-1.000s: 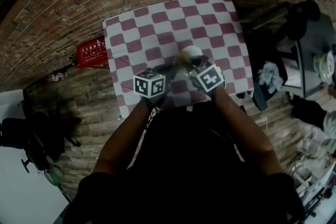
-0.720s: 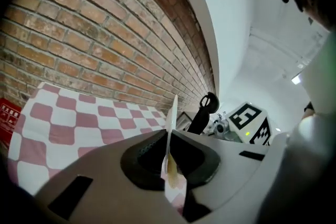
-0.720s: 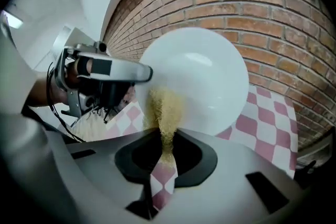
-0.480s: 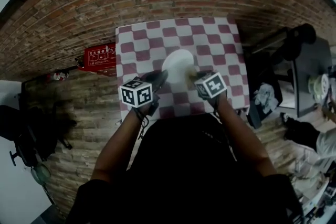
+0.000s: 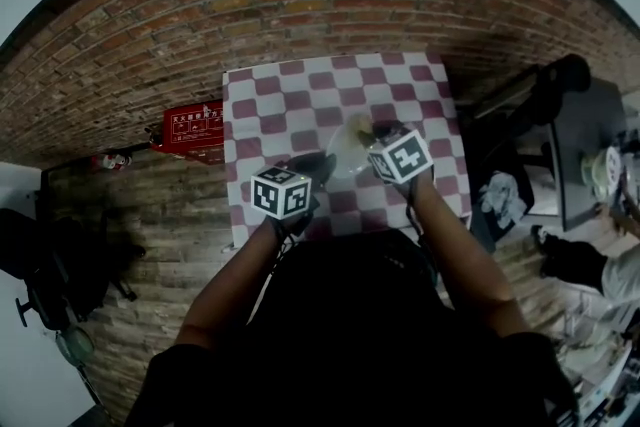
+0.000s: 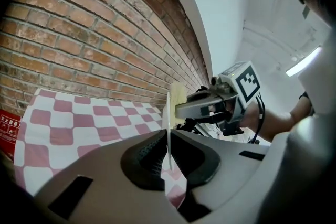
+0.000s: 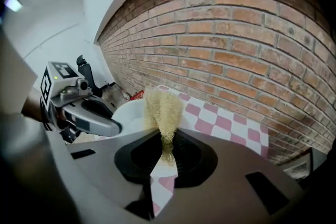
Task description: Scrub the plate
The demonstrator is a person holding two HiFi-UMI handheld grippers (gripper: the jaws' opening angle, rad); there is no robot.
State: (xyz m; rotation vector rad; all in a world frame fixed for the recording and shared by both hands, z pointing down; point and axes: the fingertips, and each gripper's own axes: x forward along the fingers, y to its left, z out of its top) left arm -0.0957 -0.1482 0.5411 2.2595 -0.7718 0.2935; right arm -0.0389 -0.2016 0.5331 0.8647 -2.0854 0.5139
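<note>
A white plate [image 5: 343, 152] hangs above the red-and-white checkered table [image 5: 285, 105]. My left gripper [image 5: 318, 165] is shut on its rim, and in the left gripper view the plate [image 6: 168, 115] stands edge-on between the jaws of the left gripper [image 6: 168, 153]. My right gripper [image 5: 372, 132] is shut on a yellow scrub pad [image 7: 163, 107]. The pad [image 6: 178, 96] rests against the plate's face [image 7: 128, 113]. In the right gripper view the right gripper [image 7: 168, 153] pinches the pad's lower end, and the left gripper [image 7: 86, 115] shows at the left.
A red box [image 5: 190, 123] lies on the brick floor left of the table. A dark desk and chair [image 5: 580, 130] stand at the right, with dark bags [image 5: 60, 265] at the left. A brick wall [image 7: 241, 29] runs behind the table.
Both grippers have shifted over the table. The right gripper with the pad has moved across the plate's face, and the plate now shows a narrower face to the head view.
</note>
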